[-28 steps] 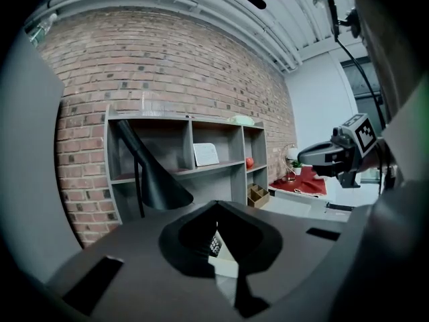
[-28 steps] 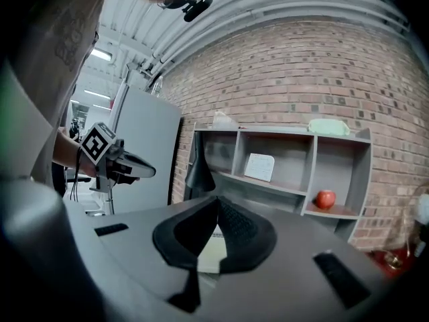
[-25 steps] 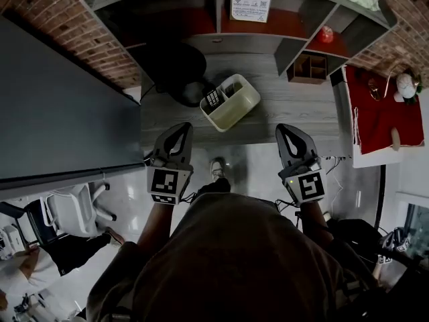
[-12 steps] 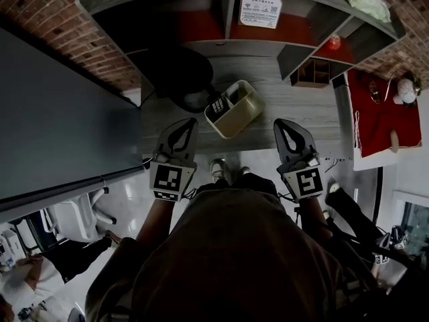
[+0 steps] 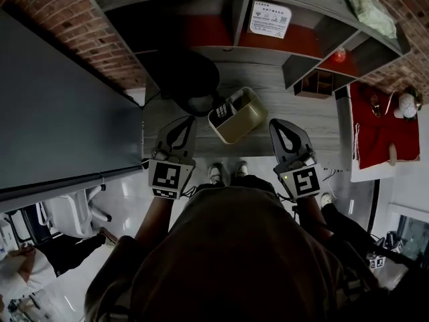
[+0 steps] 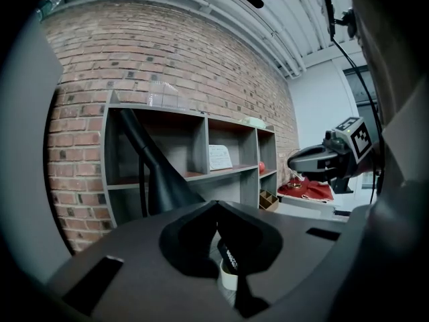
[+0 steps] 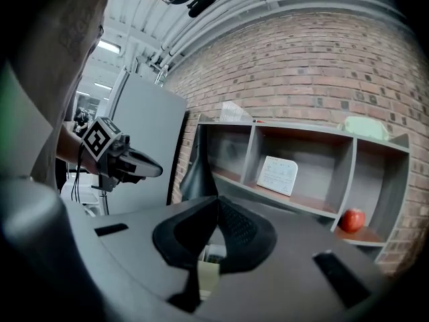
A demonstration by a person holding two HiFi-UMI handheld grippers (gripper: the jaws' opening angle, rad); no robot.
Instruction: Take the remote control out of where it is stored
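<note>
A black remote control with pale buttons stands upright in the left compartment of a cream bin on the grey desk. My left gripper hovers at the desk's front edge, just left of the bin, jaws shut and empty. My right gripper is level with it just right of the bin, also shut and empty. In the left gripper view the remote and the bin rim show through the gap under the closed tips. The right gripper view shows the bin below its closed tips.
A black lamp stands behind and left of the bin. The shelf unit at the back holds a paper sign and a red apple. A red cloth lies at the right. A tall grey panel stands left.
Both grippers have moved forward to the desk's front edge and now flank the bin. The person's feet have stepped up close to the desk.
</note>
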